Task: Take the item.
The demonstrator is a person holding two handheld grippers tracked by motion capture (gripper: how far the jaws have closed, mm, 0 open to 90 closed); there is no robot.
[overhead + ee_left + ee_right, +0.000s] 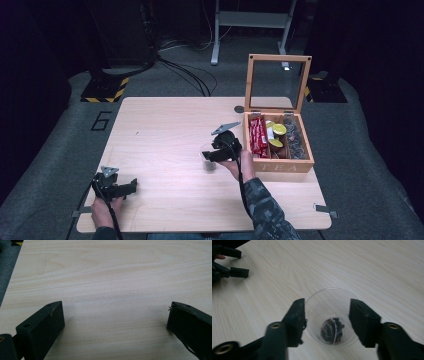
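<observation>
Tea bag (pixel 332 330): dark, in a see-through pouch, lying on the bottom of a clear plastic cup (pixel 329 296) that stands upright on the wooden table (pixel 160 130). In the high view the cup (pixel 208 159) stands just left of the open wooden tea box (pixel 280 165), near the middle of the table.

Right gripper (pixel 327 315): held directly above the cup, pointing down into it. The jaws are spread, one over each side of the rim, and nothing is pinched between them. The tea bag sits free below the jaws, straight down from the gap; no pad touches it. Whether the pads brush the rim cannot be told from above.

Governing relation: the cup's axis is vertical and lines up with the gap between the jaws. My reading is that the bag has been released into the cup, and the coming move is a straight lift clear of the rim; a sideways drift would risk tipping the light cup.

Left gripper (pixel 115 315): jaws wide apart over bare table, holding nothing. In the high view it (pixel 131 186) rests at the near left corner, well apart from the cup. The right hand (pixel 240 165) is by far the nearer one to the cup and box.

Box contents: red packets (pixel 258 136) and yellow-lidded pods (pixel 277 131), undisturbed in their compartments.
</observation>
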